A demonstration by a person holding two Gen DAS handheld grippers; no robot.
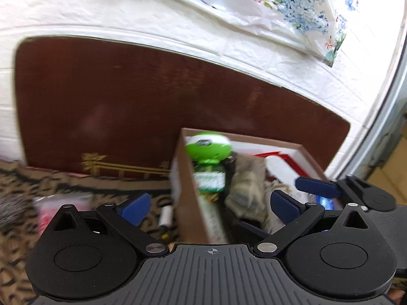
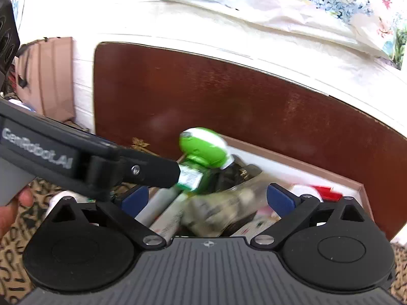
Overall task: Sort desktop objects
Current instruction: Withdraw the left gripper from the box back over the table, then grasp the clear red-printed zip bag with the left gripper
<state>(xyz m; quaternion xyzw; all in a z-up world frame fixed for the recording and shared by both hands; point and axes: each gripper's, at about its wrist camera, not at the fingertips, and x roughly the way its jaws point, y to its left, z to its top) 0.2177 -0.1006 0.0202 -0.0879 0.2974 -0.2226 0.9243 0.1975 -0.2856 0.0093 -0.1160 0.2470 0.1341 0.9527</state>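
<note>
— Box? — Brown cardboard box, white-lined, on a leopard-print cloth: glossy green round-capped bottle, crumpled wrapper, smooth white tube inside.
— Grippers? — Left gripper and right gripper: blue-padded fingers spread wide, empty, above the box.

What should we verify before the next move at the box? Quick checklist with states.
1. Left gripper open, nothing between the pads: ok.
2. Right gripper open, nothing held: ok.
3. Cardboard box upright on the leopard-print cloth: ok.
4. Green-capped bottle inside the box: ok; whether it sits stably, cannot tell, blurred.
5. Grippers apart from each other: not ok, the left one crosses close in front of the right camera.
6. Small white item on the cloth left of the box, still unsorted: not ok.
</note>
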